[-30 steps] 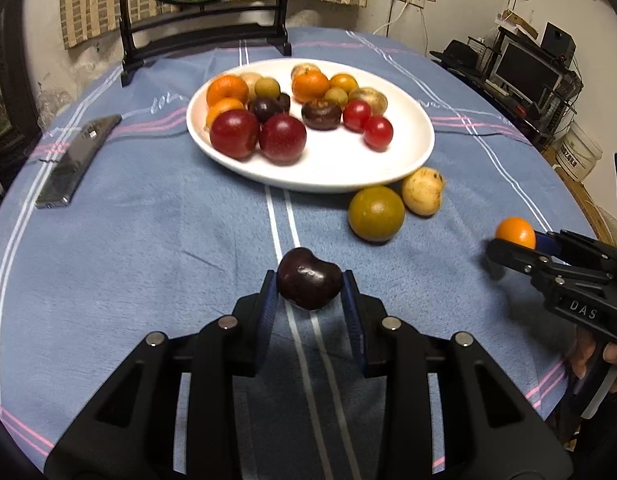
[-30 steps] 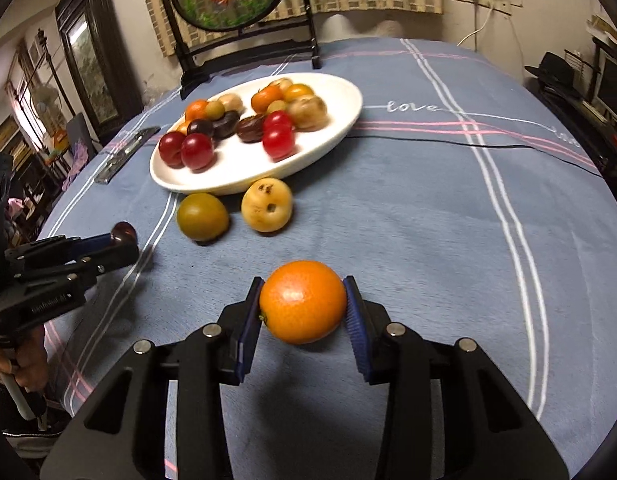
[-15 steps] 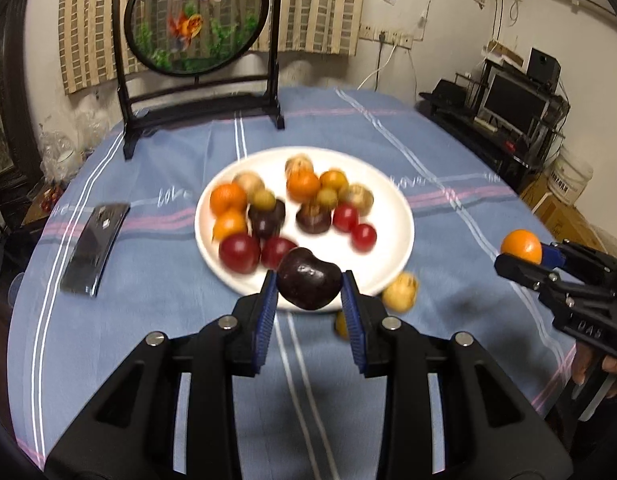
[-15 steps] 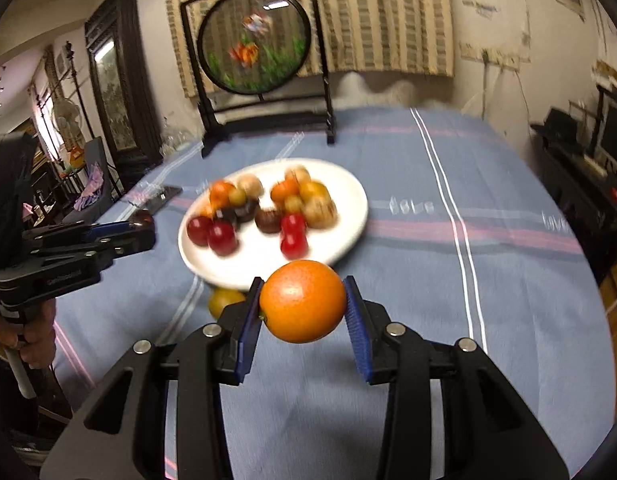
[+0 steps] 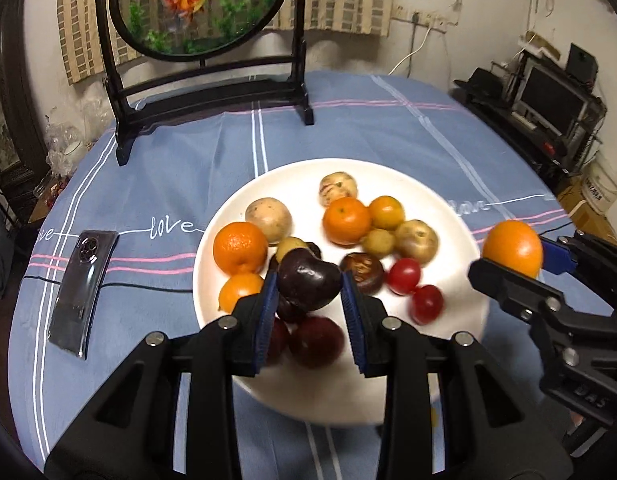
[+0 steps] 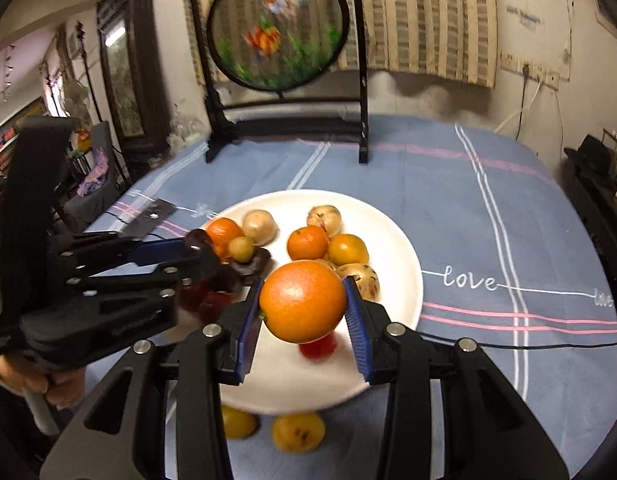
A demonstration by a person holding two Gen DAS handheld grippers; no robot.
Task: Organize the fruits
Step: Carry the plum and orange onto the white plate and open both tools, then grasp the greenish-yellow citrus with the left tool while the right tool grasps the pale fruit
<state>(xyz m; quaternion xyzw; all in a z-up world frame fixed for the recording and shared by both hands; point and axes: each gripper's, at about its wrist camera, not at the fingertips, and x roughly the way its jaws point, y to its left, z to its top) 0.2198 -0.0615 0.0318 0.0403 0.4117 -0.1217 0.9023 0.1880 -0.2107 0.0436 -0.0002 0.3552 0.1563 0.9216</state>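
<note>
The left gripper (image 5: 309,285) is clamped on a dark plum (image 5: 308,283), held above the near left part of the white plate (image 5: 436,196), over two red fruits (image 5: 316,340). The right gripper (image 6: 304,312) is clamped on an orange (image 6: 303,301), held over the plate's near edge above a small red fruit (image 6: 318,349). Oranges, pale round fruits and red tomatoes fill the plate. Two yellow fruits (image 6: 298,432) lie on the blue cloth (image 6: 488,208) just beside the plate's near rim. A phone (image 5: 82,292) lies well to the plate's left.
</note>
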